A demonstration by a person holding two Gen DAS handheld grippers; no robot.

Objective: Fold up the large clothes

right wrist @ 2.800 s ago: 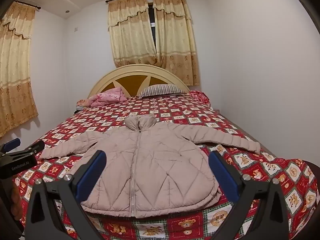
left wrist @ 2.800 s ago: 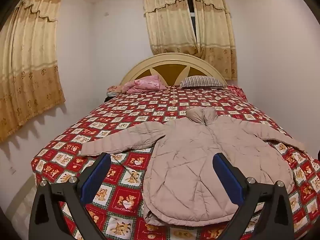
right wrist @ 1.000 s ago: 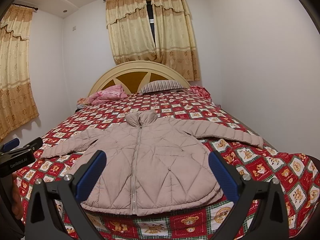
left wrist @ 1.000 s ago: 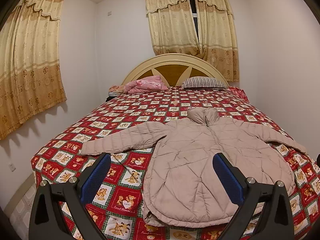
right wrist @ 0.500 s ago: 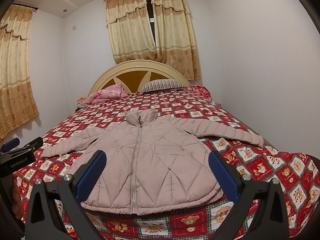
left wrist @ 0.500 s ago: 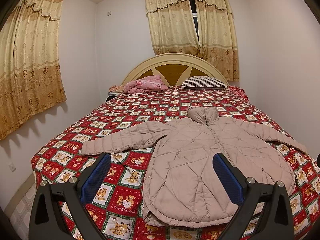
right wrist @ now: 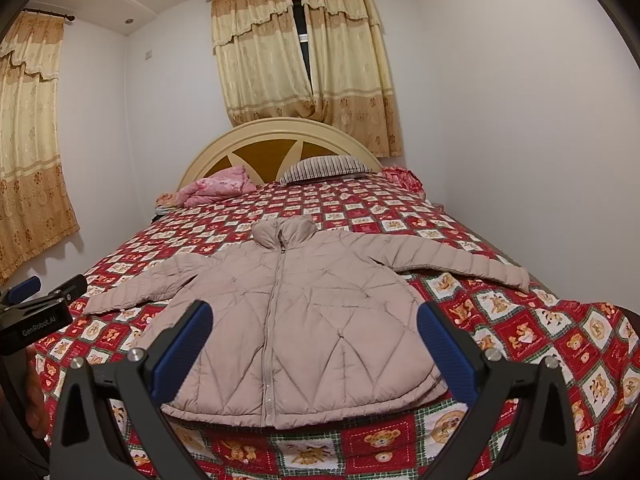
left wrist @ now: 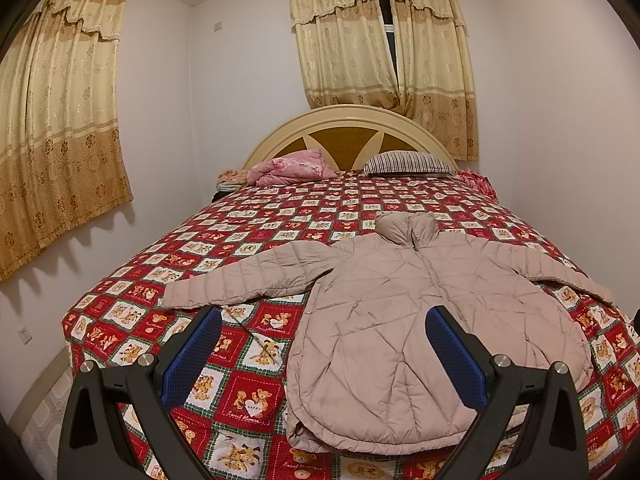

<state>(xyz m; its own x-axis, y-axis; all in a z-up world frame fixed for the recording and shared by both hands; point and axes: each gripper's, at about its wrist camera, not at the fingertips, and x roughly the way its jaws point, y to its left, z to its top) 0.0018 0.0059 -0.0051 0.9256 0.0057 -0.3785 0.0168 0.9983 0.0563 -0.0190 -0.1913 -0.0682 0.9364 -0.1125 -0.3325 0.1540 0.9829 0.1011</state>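
Note:
A beige quilted puffer jacket (left wrist: 400,320) lies flat and zipped on the bed, collar toward the headboard, both sleeves spread out. It also shows in the right wrist view (right wrist: 292,320). My left gripper (left wrist: 324,344) is open and empty, held near the foot of the bed over the jacket's lower left hem. My right gripper (right wrist: 314,340) is open and empty, held over the jacket's lower hem. The left gripper body (right wrist: 36,312) shows at the left edge of the right wrist view.
The bed has a red patchwork bear quilt (left wrist: 248,248) and a cream arched headboard (left wrist: 348,128). A pink bundle (left wrist: 292,168) and a striped pillow (left wrist: 408,162) lie at the head. Walls stand close on both sides, with curtains (left wrist: 60,120) on the left.
Both grippers have drifted slightly, so the view shifts a little. The jacket has not moved and both grippers stay open.

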